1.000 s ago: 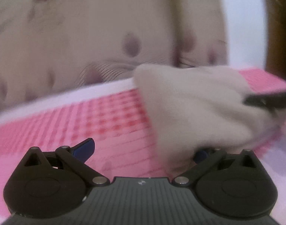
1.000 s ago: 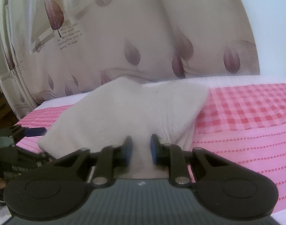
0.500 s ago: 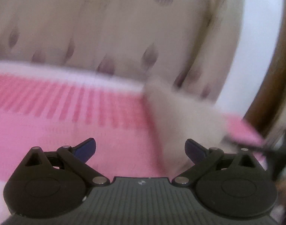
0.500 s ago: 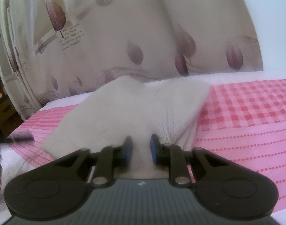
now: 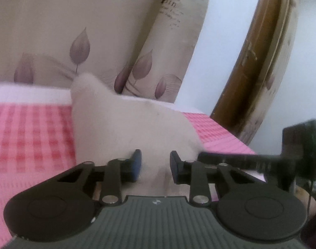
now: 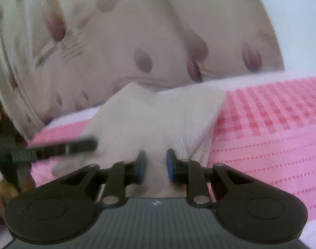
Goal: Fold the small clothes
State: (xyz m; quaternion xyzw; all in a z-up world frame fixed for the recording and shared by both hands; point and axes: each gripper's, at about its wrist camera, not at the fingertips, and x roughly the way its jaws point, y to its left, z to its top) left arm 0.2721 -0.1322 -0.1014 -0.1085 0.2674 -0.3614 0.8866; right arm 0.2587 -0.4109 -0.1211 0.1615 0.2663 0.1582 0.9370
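Observation:
A small cream garment (image 5: 127, 128) is held up off the pink checked bedcover (image 5: 29, 134). My left gripper (image 5: 156, 166) is at its near edge. The jaws are closing, with the cloth between the pads and a gap still showing. In the right wrist view the same garment (image 6: 158, 120) spreads up and away. My right gripper (image 6: 156, 166) is shut on its lower edge, which is pinched between the blue pads. The right gripper's black fingers (image 5: 241, 157) reach in from the right beside my left gripper. The left gripper's fingers (image 6: 64, 145) show blurred at the garment's left corner.
A beige curtain with purple leaves (image 5: 64, 31) hangs behind the bed. A brown wooden frame (image 5: 257, 62) stands at the right past the bed's corner. Pink bedcover (image 6: 272, 134) stretches to the right of the garment.
The left gripper swung back to the garment and its jaws went from wide apart to narrow around the cloth's edge. The right gripper kept its hold and barely moved.

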